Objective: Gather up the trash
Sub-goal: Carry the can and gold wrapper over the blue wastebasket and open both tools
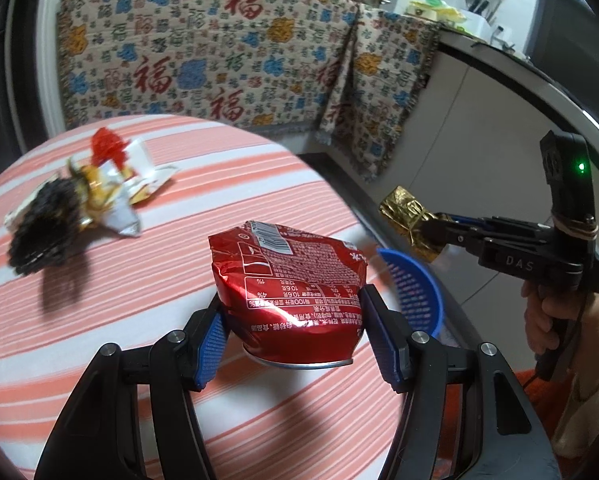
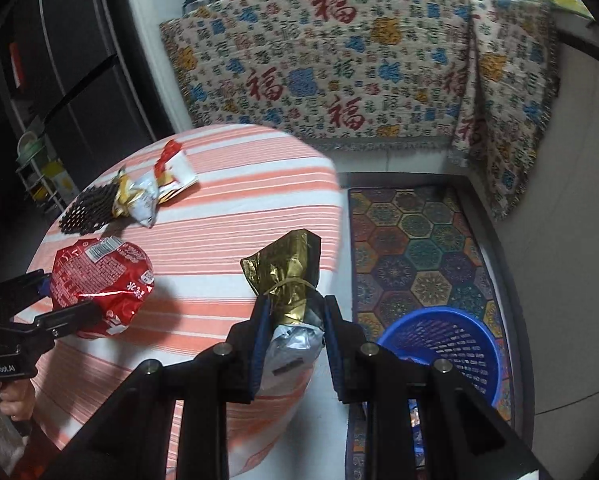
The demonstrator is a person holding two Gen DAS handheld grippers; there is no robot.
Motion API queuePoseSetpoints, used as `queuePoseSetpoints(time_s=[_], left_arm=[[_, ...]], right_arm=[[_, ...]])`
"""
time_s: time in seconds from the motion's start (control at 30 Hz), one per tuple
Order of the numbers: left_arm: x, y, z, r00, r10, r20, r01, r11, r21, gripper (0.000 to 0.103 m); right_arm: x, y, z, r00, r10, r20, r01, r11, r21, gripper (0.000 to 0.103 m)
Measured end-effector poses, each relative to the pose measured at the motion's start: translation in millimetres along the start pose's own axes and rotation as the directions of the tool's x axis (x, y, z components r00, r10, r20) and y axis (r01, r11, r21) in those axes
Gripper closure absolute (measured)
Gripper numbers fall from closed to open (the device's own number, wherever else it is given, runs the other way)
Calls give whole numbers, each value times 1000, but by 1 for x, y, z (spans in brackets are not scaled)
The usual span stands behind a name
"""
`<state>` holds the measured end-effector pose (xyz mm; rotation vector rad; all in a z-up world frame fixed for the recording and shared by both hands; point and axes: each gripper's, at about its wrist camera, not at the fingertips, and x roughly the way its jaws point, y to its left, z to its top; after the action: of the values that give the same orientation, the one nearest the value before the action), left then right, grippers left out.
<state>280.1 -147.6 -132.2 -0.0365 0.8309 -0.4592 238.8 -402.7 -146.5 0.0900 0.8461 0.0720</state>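
Note:
My left gripper (image 1: 293,320) is shut on a crushed red can (image 1: 289,276) and holds it above the striped round table (image 1: 139,320); it also shows in the right wrist view (image 2: 99,288). My right gripper (image 2: 295,320) is shut on a gold and silver foil wrapper (image 2: 291,276), held over the table's right edge; the wrapper also shows in the left wrist view (image 1: 409,216). A blue mesh basket (image 2: 443,340) stands on the floor to the right of the table. A heap of wrappers (image 2: 147,188) with a black mesh piece (image 2: 85,208) lies at the table's far left.
A patterned blanket (image 2: 339,60) hangs over the counter behind the table. A patterned rug (image 2: 415,248) lies under the basket. A dark fridge (image 2: 59,60) and a small rack (image 2: 39,168) stand at the left. Grey cabinets (image 1: 479,128) run along the right.

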Motion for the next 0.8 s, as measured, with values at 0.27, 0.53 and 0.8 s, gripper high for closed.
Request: queuePoseSetpoints(time_s=[0.27, 0.53, 0.8], left_arm=[[36, -67, 17, 997, -69, -19, 70, 996, 56, 39], [89, -126, 26, 990, -125, -63, 130, 988, 85, 39], [139, -166, 27, 982, -152, -110, 163, 982, 97, 39]], right_arm=[[-25, -59, -9, 995, -96, 35, 92, 991, 96, 77], [-42, -124, -31, 979, -202, 14, 195, 960, 202, 76], [-41, -186, -48, 972, -232, -28, 228, 918, 324, 76]])
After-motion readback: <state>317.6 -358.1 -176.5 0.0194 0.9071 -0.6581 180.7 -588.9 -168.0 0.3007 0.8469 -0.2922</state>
